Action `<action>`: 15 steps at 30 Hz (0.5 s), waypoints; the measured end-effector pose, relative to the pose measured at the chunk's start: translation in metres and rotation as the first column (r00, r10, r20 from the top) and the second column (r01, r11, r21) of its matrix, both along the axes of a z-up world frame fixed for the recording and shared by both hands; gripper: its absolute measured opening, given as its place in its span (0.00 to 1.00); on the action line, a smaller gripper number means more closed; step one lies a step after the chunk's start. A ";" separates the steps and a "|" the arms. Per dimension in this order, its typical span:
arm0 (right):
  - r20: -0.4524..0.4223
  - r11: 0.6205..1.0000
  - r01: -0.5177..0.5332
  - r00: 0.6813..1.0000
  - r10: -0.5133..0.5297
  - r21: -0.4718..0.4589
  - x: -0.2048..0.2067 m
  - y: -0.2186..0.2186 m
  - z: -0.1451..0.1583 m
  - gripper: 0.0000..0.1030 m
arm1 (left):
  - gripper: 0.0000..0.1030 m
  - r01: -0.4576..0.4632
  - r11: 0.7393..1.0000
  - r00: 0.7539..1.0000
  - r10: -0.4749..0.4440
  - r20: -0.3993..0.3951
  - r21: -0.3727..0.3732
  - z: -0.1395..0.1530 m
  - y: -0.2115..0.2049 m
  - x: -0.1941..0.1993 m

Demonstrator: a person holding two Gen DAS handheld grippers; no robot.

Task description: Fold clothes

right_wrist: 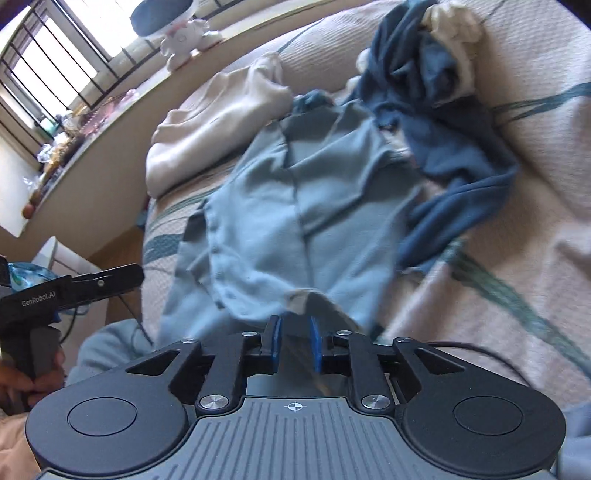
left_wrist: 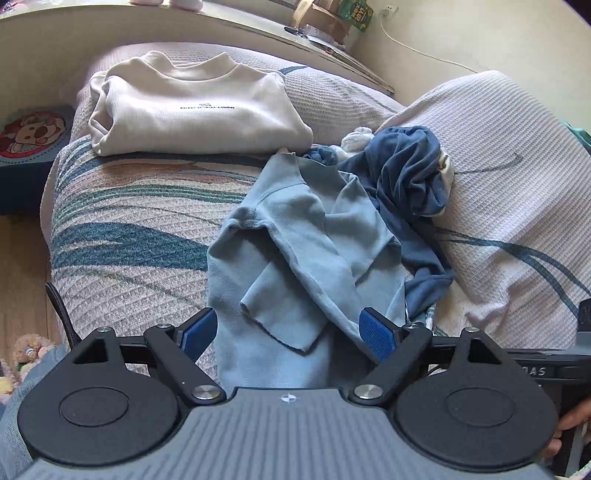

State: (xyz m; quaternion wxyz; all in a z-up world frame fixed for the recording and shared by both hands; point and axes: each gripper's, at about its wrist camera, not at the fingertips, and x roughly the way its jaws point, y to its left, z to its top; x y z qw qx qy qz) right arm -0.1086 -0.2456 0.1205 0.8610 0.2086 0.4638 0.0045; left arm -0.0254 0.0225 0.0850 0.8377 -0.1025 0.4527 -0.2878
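A light blue garment (left_wrist: 295,258) lies crumpled on the bed, also in the right wrist view (right_wrist: 280,221). My left gripper (left_wrist: 291,328) is open, its blue pads on either side of the garment's near edge. My right gripper (right_wrist: 294,343) has its pads nearly together, with a narrow gap at the garment's near hem; whether cloth is pinched is unclear. A folded cream sweatshirt (left_wrist: 195,107) lies at the far end of the bed, also in the right wrist view (right_wrist: 214,122). A dark blue garment (left_wrist: 406,177) lies bunched to the right, also in the right wrist view (right_wrist: 436,110).
The bed cover (left_wrist: 129,221) is ribbed with teal stripes. A pillow (left_wrist: 498,166) rises at the right. A shelf (left_wrist: 221,18) with boxes runs behind the bed. A window sill (right_wrist: 110,99) holds a white figure (right_wrist: 184,37). My left gripper's body (right_wrist: 55,295) shows at left.
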 end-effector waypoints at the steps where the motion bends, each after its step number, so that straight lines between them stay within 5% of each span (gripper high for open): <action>1: 0.003 0.999 0.007 1.000 -0.007 -0.033 -0.007 -0.003 0.005 0.19 | 0.81 0.004 1.000 1.000 -0.004 -0.001 0.002 0.000 -0.002 -0.001; 9: 0.077 0.988 0.015 0.997 -0.003 -0.156 -0.012 -0.009 0.018 0.20 | 0.81 0.059 0.998 0.998 -0.059 0.012 0.028 0.000 -0.016 -0.010; 15: -0.073 0.991 -0.052 0.996 0.043 -0.122 0.042 0.007 -0.035 0.19 | 0.81 0.008 0.999 1.000 -0.008 0.010 0.039 -0.001 -0.002 -0.013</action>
